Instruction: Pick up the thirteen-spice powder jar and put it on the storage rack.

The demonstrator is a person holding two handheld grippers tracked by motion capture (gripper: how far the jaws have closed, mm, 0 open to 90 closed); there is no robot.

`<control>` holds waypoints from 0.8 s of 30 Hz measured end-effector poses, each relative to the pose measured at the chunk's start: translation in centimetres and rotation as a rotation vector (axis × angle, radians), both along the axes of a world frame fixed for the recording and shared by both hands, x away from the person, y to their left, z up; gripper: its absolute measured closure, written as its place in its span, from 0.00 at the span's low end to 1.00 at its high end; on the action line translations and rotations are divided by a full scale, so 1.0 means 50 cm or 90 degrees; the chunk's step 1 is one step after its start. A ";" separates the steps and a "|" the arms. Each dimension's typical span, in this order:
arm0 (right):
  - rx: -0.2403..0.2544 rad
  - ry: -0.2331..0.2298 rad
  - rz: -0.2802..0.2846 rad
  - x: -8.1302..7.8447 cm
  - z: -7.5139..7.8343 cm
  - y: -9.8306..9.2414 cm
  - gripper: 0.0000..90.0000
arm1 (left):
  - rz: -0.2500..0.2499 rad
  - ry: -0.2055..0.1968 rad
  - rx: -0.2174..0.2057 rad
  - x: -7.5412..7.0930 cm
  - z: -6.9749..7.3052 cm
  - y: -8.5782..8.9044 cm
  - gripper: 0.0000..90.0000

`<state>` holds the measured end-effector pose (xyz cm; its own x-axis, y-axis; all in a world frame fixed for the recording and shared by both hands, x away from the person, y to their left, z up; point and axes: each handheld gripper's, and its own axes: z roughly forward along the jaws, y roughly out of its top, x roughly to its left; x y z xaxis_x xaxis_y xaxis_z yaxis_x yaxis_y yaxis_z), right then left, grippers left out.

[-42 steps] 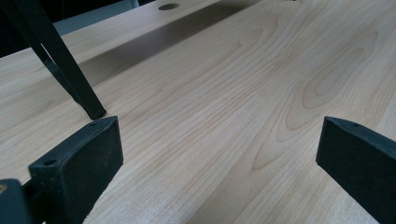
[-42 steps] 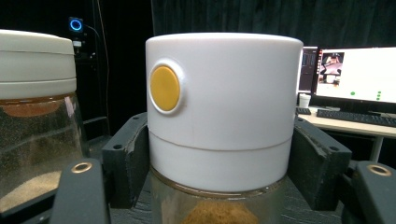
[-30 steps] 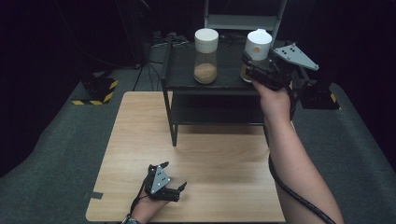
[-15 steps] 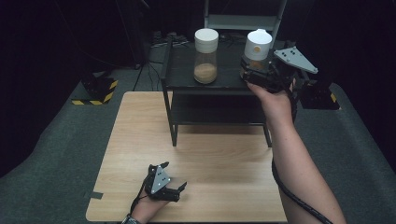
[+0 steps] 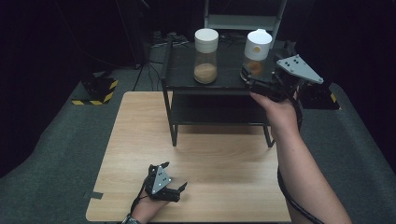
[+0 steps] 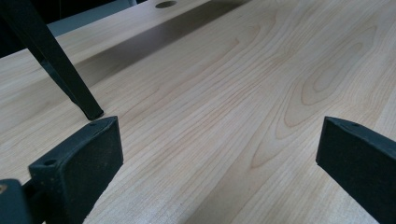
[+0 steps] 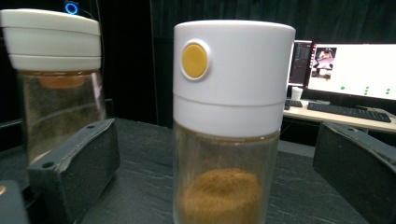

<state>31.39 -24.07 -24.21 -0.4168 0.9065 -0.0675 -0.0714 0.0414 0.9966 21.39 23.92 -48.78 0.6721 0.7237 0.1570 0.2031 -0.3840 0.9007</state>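
Up on the black shelf [image 5: 224, 81], the right gripper [image 7: 215, 154] has just been opening, its jaws spread either side of the spice jar [image 7: 231, 126], untouched; the left gripper [image 5: 180, 189] lies spread on the table [image 5: 140, 135].

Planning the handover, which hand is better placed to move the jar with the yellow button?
Right. The right gripper has open jaws around that jar on the shelf; the left gripper rests on the table.

Right tool [image 5: 248, 77], upper right of frame, sits at the spice jar [image 5: 257, 49] on the black shelf [image 5: 187, 70], jaws spread. Second jar [image 5: 206, 55] stands left. Left tool [image 5: 180, 190] rests low on the desk [image 5: 140, 130].
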 end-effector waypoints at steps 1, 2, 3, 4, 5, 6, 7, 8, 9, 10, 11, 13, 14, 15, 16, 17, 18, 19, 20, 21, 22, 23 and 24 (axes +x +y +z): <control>-0.003 -0.003 0.002 -0.004 -0.002 -0.002 0.00 | 0.000 0.000 0.000 0.000 0.000 0.000 0.01; -0.003 -0.004 0.004 -0.007 -0.003 -0.005 0.00 | 0.000 0.000 0.001 0.000 0.000 0.000 0.01; -0.002 -0.004 0.005 -0.011 -0.004 -0.007 0.00 | 0.000 -0.001 0.001 0.000 0.000 0.000 0.01; -0.001 -0.004 0.007 -0.014 -0.006 -0.009 0.00 | 0.000 -0.001 0.000 0.000 0.000 -0.001 0.01; -0.001 -0.006 0.007 -0.018 -0.008 -0.011 0.00 | 0.001 -0.001 0.000 -0.001 -0.001 -0.001 0.01; -0.001 -0.007 0.008 -0.021 -0.010 -0.013 0.00 | 0.001 0.000 -0.001 -0.001 0.000 -0.001 0.01; -0.002 -0.007 0.010 -0.024 -0.011 -0.015 0.00 | 0.002 0.000 -0.001 0.000 -0.001 -0.001 0.01; -0.001 -0.007 0.013 -0.028 -0.013 -0.017 0.00 | 0.001 0.000 0.000 0.000 0.000 -0.001 0.01; -0.002 -0.006 0.014 -0.031 -0.014 -0.019 0.00 | 0.002 0.000 0.000 0.000 0.000 -0.001 0.01; -0.004 -0.010 0.015 -0.036 -0.017 -0.021 0.00 | 0.002 0.000 0.001 0.000 0.000 -0.001 0.01; -0.005 -0.011 0.017 -0.039 -0.018 -0.022 0.00 | 0.002 0.000 0.001 0.000 0.000 -0.001 0.01; -0.008 -0.013 0.020 -0.046 -0.021 -0.024 0.00 | 0.003 -0.001 -0.001 -0.001 -0.001 -0.002 0.01; -0.009 -0.014 0.022 -0.051 -0.022 -0.025 0.00 | 0.002 0.000 0.001 0.000 0.000 -0.002 0.01; -0.010 -0.014 0.023 -0.055 -0.023 -0.026 0.00 | 0.002 -0.001 0.002 0.000 0.000 -0.002 0.01; -0.011 -0.011 0.025 -0.058 -0.023 -0.027 0.00 | 0.002 -0.001 0.002 -0.001 0.000 -0.002 0.01; -0.013 -0.011 0.027 -0.062 -0.023 -0.027 0.00 | 0.002 -0.001 0.003 -0.001 0.000 -0.002 0.01; -0.016 -0.014 0.028 -0.067 -0.025 -0.028 0.00 | 0.002 -0.002 0.003 -0.001 0.000 -0.002 0.01; -0.020 -0.018 0.027 -0.071 -0.028 -0.028 0.00 | 0.002 -0.002 0.004 -0.001 0.000 -0.002 0.01; -0.022 -0.018 0.027 -0.076 -0.029 -0.028 0.00 | 0.002 -0.002 0.004 -0.002 0.000 -0.002 0.01; -0.023 -0.019 0.029 -0.079 -0.031 -0.029 0.00 | 0.002 -0.003 0.004 -0.002 0.000 -0.002 0.01; -0.023 -0.018 0.030 -0.082 -0.033 -0.030 0.00 | 0.003 -0.003 0.003 -0.002 0.000 -0.002 0.01; -0.023 -0.016 0.031 -0.086 -0.035 -0.031 0.00 | 0.003 -0.002 0.002 -0.002 0.000 -0.002 0.01; -0.024 -0.017 0.033 -0.089 -0.038 -0.032 0.00 | 0.003 -0.002 0.002 -0.002 -0.001 -0.002 0.01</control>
